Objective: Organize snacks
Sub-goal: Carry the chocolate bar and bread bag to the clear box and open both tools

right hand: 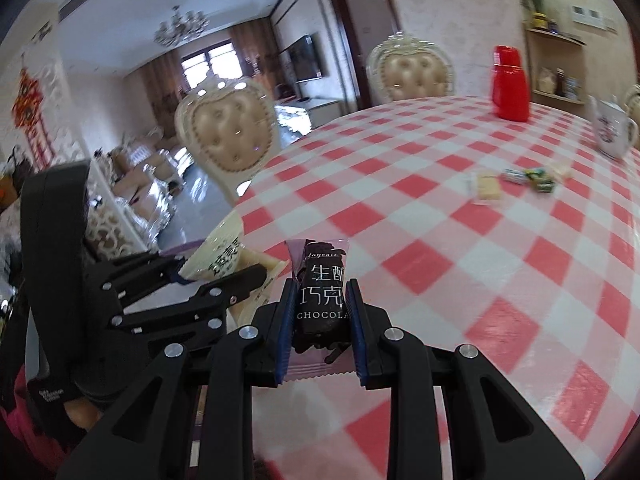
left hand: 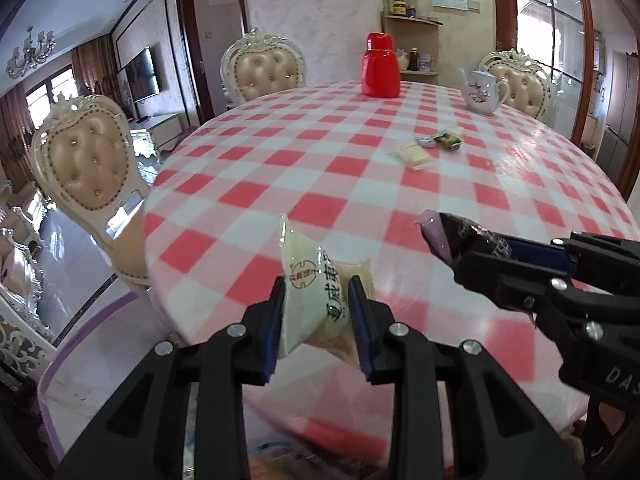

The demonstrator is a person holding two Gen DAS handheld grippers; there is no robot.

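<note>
Left hand-held gripper (left hand: 317,292): jaws closed narrowly on a cream-white plastic snack packet with red seal print and dark characters (left hand: 316,280). The packet stands on edge between the blue pads, lifted clear above the near rim of the counter (left hand: 280,152), a round surface under a glossy red-and-white checked cloth.

Right hand-held gripper (right hand: 322,298): jaws nearly together, clamped on a dark brown chocolate bar wrapper with white lettering and a purple crimped end (right hand: 322,292). The bar is upright between the pads, raised over the near part of the counter. The two grippers sit side by side, each visible in the other's view.

Loose snacks on the counter, far right area: a pale yellow flat packet (left hand: 412,154), and just beside it a small green-and-silver wrapped sweet cluster (left hand: 440,140).

Containers: a red plastic lidded jug (left hand: 381,66) at the far edge, lid on, contents hidden. A white ceramic teapot with floral print (left hand: 482,94) to its right, lid on, contents hidden. Neither holds any snack that can be seen.
</note>
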